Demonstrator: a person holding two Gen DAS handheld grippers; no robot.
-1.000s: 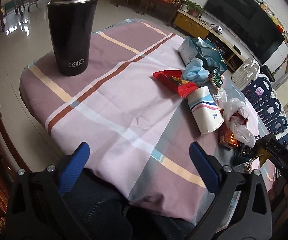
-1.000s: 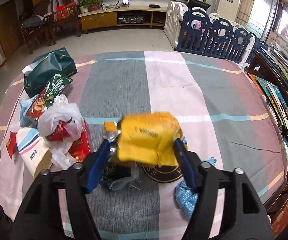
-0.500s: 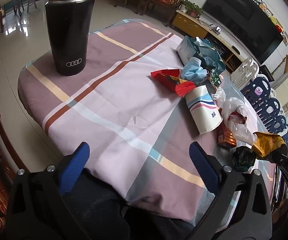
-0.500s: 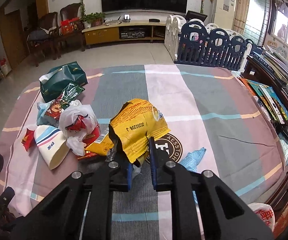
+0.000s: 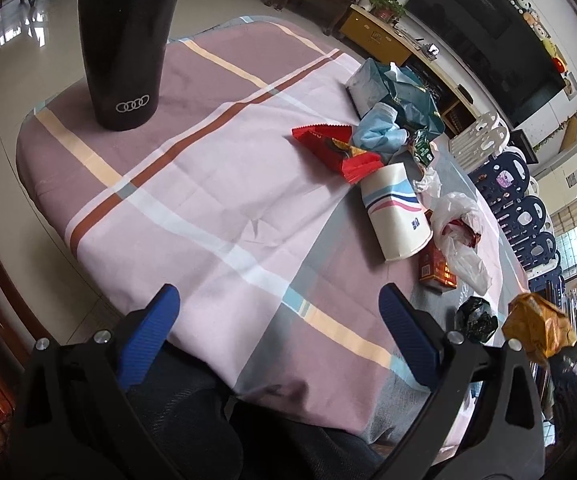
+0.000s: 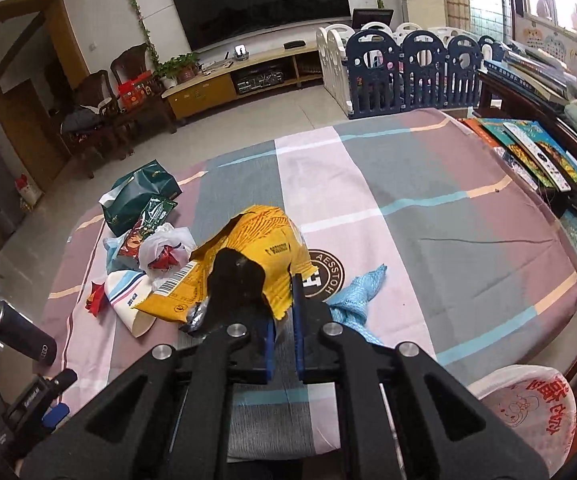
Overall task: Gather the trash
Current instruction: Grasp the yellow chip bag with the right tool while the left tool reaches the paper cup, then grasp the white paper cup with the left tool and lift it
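Note:
My right gripper (image 6: 283,300) is shut on a yellow snack wrapper (image 6: 262,248) and holds it lifted above the table; the wrapper also shows in the left wrist view (image 5: 536,330). A trash pile lies on the checked tablecloth (image 5: 216,184): a red wrapper (image 5: 336,150), a paper cup (image 5: 396,216) on its side, a white plastic bag (image 5: 458,236), a blue mask (image 5: 376,130), a green bag (image 5: 400,92) and a dark crumpled wrapper (image 5: 475,320). My left gripper (image 5: 276,330) is open and empty at the table's near edge.
A black tumbler (image 5: 126,40) stands at the table's left corner. A blue cloth (image 6: 358,292) lies by a round logo on the tablecloth. A white printed plastic bag (image 6: 528,404) hangs at the table's lower right. Books (image 6: 528,148) lie on a side table at the right.
My right gripper has closed on the yellow wrapper and lifted it up and back off the table. A dark crumpled wrapper now lies uncovered. The left gripper has barely moved.

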